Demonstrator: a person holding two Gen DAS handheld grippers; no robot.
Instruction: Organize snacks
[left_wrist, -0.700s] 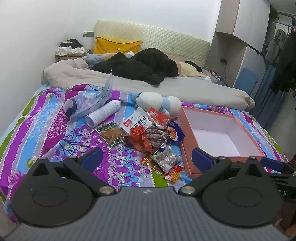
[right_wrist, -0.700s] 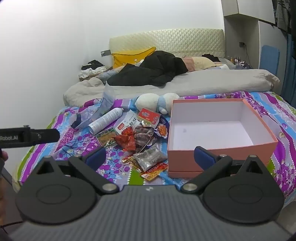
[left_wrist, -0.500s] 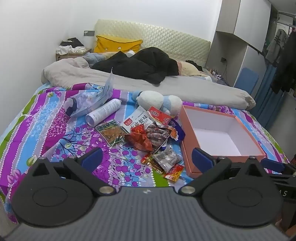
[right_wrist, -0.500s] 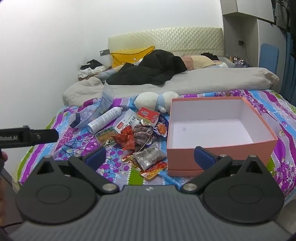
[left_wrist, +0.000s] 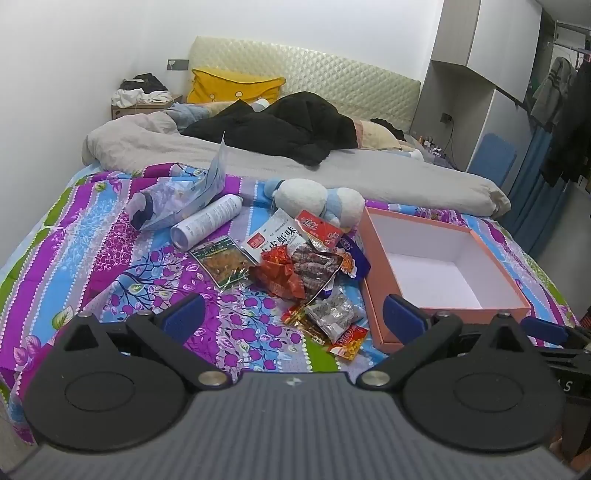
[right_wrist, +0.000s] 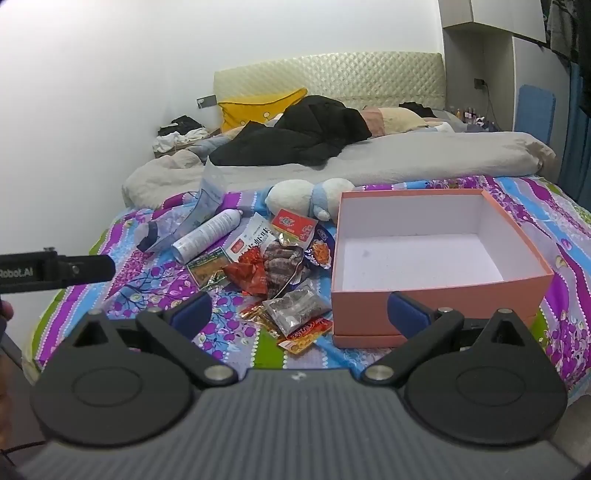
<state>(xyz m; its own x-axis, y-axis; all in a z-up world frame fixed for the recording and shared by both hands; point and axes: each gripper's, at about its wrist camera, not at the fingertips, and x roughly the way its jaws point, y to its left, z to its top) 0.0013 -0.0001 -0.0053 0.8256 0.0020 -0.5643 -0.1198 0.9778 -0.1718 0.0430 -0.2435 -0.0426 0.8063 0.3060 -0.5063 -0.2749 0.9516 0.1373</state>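
Several snack packets lie in a loose pile on the purple floral bedspread, left of an empty pink box with a white inside. A clear packet and a red-orange one lie nearest me. My left gripper hovers open before the pile, nothing between its fingers. My right gripper is open too, held low over the bed's near edge, straddling the box's front left corner in view.
A white spray can, a clear plastic bag and a plush toy lie behind the pile. A grey duvet and black clothing cover the far half of the bed. The other gripper's body shows at left.
Both views have tilted slightly, so the bed sits a little lower in frame. Nothing on the bed has moved and both grippers stay open.
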